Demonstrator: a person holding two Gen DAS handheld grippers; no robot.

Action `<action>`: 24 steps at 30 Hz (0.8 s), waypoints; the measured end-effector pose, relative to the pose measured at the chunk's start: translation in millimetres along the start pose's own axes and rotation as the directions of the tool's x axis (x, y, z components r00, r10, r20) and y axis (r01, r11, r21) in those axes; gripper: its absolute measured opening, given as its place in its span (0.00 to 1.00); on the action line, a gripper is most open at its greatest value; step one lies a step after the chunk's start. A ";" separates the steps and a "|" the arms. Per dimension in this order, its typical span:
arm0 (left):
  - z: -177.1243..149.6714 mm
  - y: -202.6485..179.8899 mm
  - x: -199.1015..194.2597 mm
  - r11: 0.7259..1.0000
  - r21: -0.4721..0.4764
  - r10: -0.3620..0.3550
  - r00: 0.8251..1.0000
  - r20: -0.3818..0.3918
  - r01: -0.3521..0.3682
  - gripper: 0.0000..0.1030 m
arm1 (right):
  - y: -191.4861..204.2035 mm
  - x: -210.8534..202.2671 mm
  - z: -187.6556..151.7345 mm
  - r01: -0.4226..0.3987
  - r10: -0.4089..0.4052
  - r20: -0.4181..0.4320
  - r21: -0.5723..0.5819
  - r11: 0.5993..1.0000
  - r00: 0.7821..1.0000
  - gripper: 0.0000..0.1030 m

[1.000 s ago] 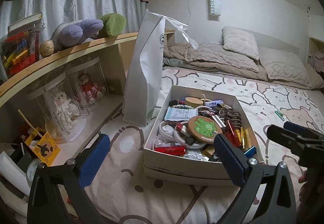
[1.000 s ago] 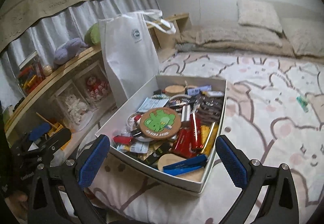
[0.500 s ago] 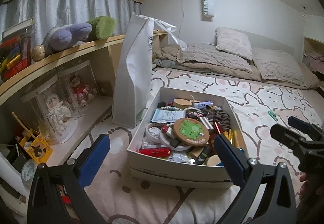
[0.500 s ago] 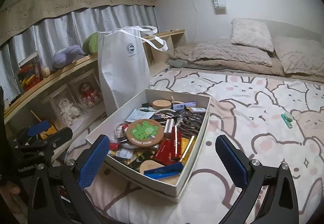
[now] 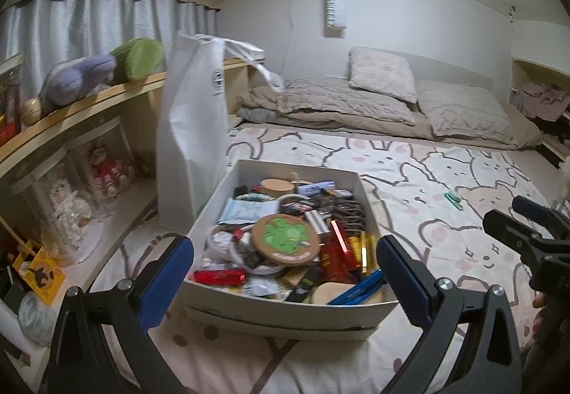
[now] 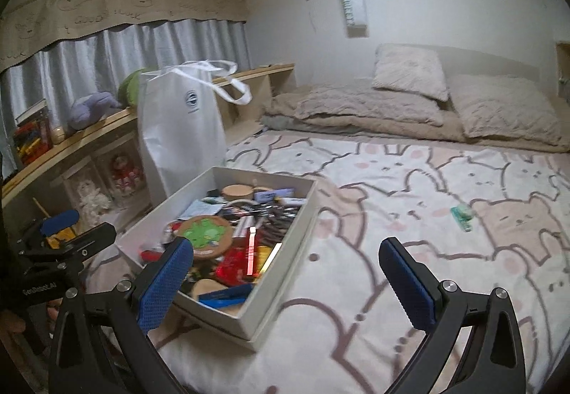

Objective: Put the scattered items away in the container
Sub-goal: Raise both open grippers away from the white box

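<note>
Bedroom, bed (image 6: 392, 251) with bunny-print cover. White box (image 5: 285, 317) sits on the bed, full of small items. White bag (image 5: 192, 130) stands just behind the box. Green clip (image 6: 462, 216) lies on the cover, well right of the box. Left tool (image 5: 285, 272) level before the box, wide open, empty. Right tool (image 6: 285, 281) right of the box, wide open, empty.

**Room Inventory: Counts by Kind**

One white box (image 5: 270, 313) crowded with small items beyond exact counting; one round green-motif coaster (image 5: 285, 239) inside. One green clip (image 6: 462, 215) loose on the bedspread. One white tote bag (image 5: 194, 130). Two plush toys (image 5: 107, 71) on the shelf. Two pillows (image 6: 409, 71). Two grippers (image 5: 285, 272).
</note>
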State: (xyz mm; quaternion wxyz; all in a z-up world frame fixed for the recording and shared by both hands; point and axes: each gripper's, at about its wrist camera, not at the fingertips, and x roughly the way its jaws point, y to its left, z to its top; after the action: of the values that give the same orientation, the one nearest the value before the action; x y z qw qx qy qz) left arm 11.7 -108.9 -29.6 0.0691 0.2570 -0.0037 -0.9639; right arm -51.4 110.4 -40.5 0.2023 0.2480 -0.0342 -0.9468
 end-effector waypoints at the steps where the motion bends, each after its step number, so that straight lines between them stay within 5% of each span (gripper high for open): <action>1: 1.4 -5.4 0.6 1.000 0.006 -0.009 1.000 0.002 0.009 1.00 | -5.3 -3.3 0.0 0.010 -0.010 0.004 0.001 1.000 1.000 1.00; 24: 16.0 -122.9 13.6 0.974 0.087 -0.211 0.977 0.014 0.209 1.00 | -111.2 -56.5 -13.6 0.197 -0.198 0.005 0.077 0.977 0.980 1.00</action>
State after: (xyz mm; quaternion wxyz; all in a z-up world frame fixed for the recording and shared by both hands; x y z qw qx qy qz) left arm -24.0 10.6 -27.7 -0.0444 0.2477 -0.0184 -0.9676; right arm -40.6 235.4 -45.0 0.0972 0.2515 -0.0466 -0.9618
